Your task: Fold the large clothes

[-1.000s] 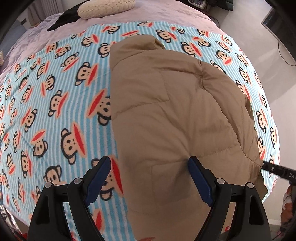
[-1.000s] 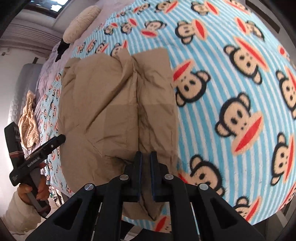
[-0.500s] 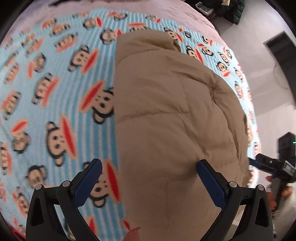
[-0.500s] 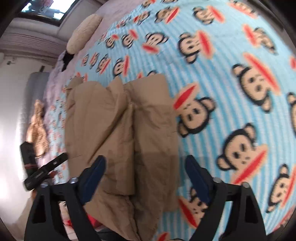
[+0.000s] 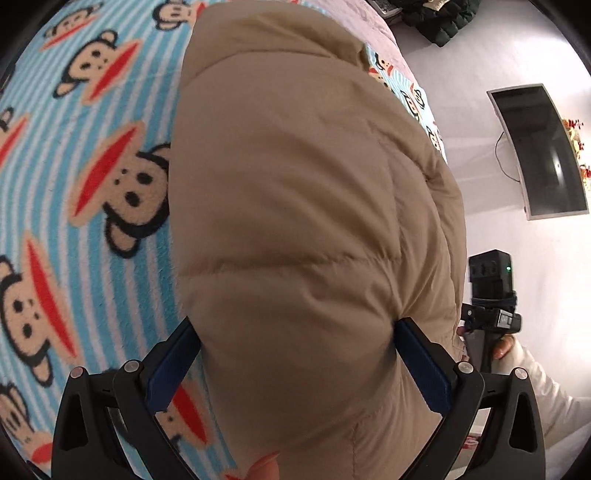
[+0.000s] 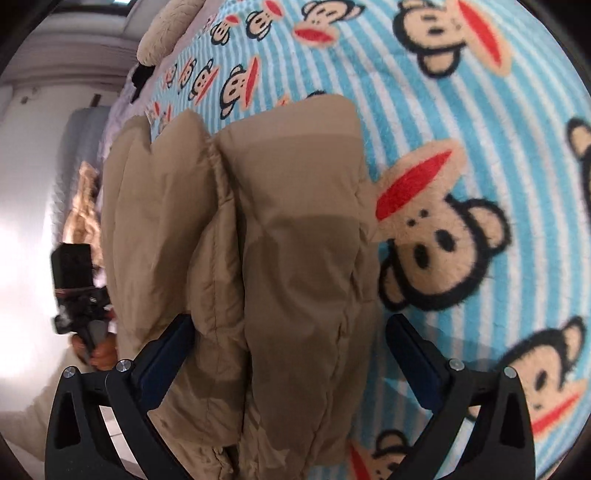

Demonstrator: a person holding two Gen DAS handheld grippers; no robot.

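Observation:
A tan puffy jacket [image 5: 303, 221] lies folded lengthwise on a blue striped monkey-print blanket [image 5: 74, 192] on a bed. My left gripper [image 5: 295, 365] is open, its blue-padded jaws straddling the near end of the jacket, close over the fabric. In the right wrist view the jacket [image 6: 258, 240] shows its folded sides meeting along a seam. My right gripper [image 6: 291, 354] is open and straddles the jacket's near hem. Each gripper shows in the other's view, the right one in the left wrist view [image 5: 491, 314] and the left one in the right wrist view [image 6: 79, 295], held in hands at the bed's edge.
A cream pillow [image 6: 166, 33] and a dark garment [image 6: 142, 77] lie at the far end of the blanket [image 6: 480, 110]. A dark jacket [image 5: 443, 18] lies on the floor beyond the bed. A flat screen [image 5: 539, 151] is on the floor at right.
My right gripper opened, letting go of the jacket's edge, and now straddles the hem. My left gripper moved down and forward, close over the jacket's near end, staying open.

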